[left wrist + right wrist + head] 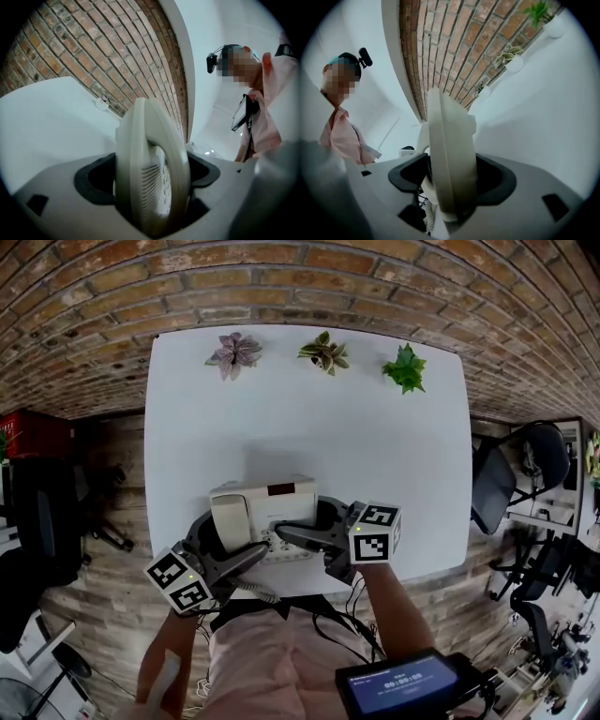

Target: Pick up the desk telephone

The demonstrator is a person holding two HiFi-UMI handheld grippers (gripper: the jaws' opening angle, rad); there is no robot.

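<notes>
A cream desk telephone (262,507) with a dark display strip sits near the front edge of the white table (375,446). My left gripper (239,559) comes in from the front left, and its jaws close on the phone's handset side (150,159). The dark pads (93,180) sit on either side of the handset. My right gripper (302,531) reaches in from the right and is shut on the phone's body edge (449,150). A coiled cord (423,206) hangs below that edge. In both gripper views the phone stands on edge between the jaws.
Three small potted plants (234,352) (324,351) (405,368) line the table's far edge by the brick wall. Office chairs stand left (42,521) and right (520,474) of the table. The phone's cord (253,590) trails over the front edge towards the person.
</notes>
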